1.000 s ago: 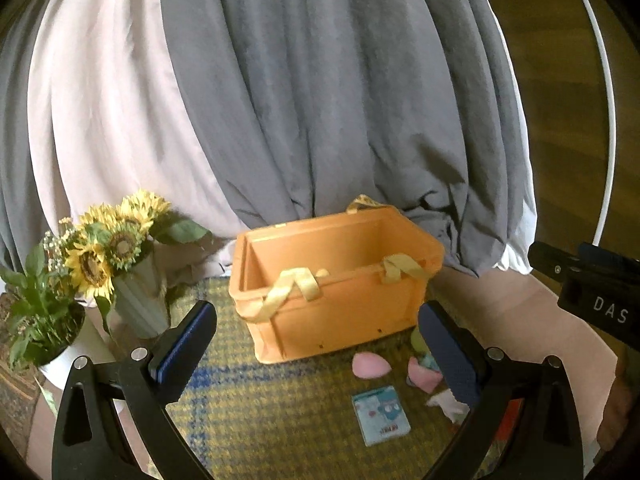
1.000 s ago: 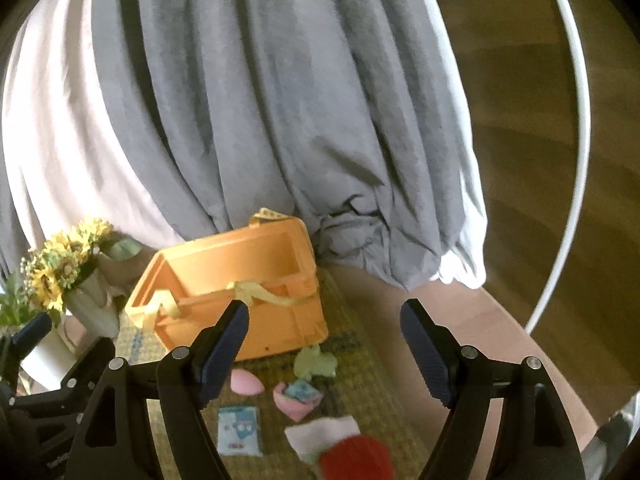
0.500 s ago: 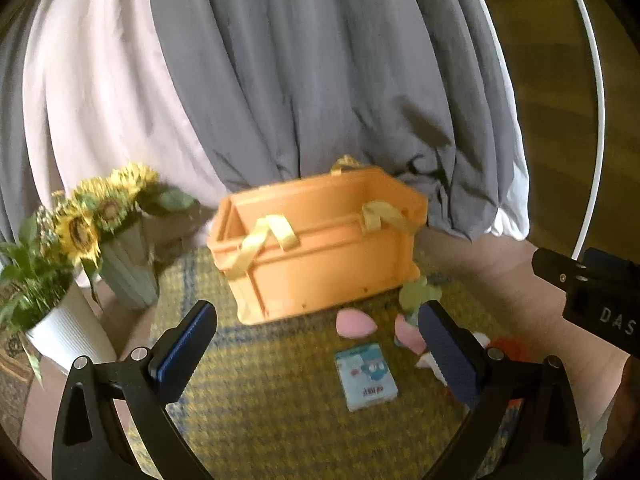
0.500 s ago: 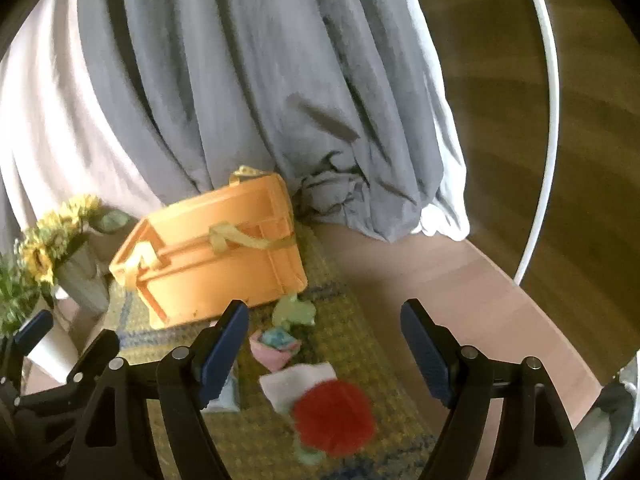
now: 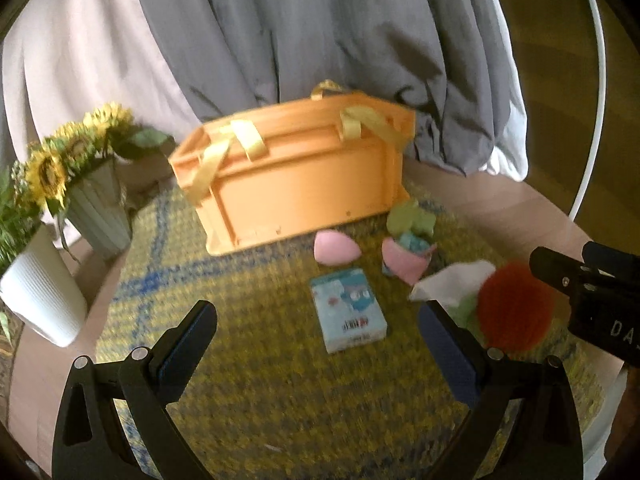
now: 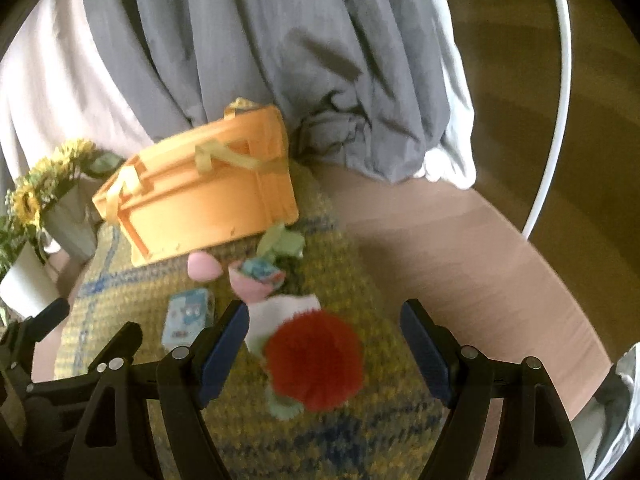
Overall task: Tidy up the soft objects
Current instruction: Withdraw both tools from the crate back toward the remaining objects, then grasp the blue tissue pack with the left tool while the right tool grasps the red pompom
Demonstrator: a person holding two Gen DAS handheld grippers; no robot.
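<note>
An orange crate with yellow straps stands on a yellow woven mat. In front of it lie a pink egg-shaped sponge, a pink and blue soft piece, a green soft piece, a light blue packet, a white cloth and a fuzzy red ball. My left gripper is open above the mat, near the packet. My right gripper is open, with the red ball between its fingers in view.
A grey vase of sunflowers and a white pot with a plant stand at the left. Grey and white cloth hangs behind the crate. The round table's edge curves at the right.
Both grippers have tilted down and come closer to the mat. The soft objects and red ball have risen into fuller view; the crate's inside no longer shows.
</note>
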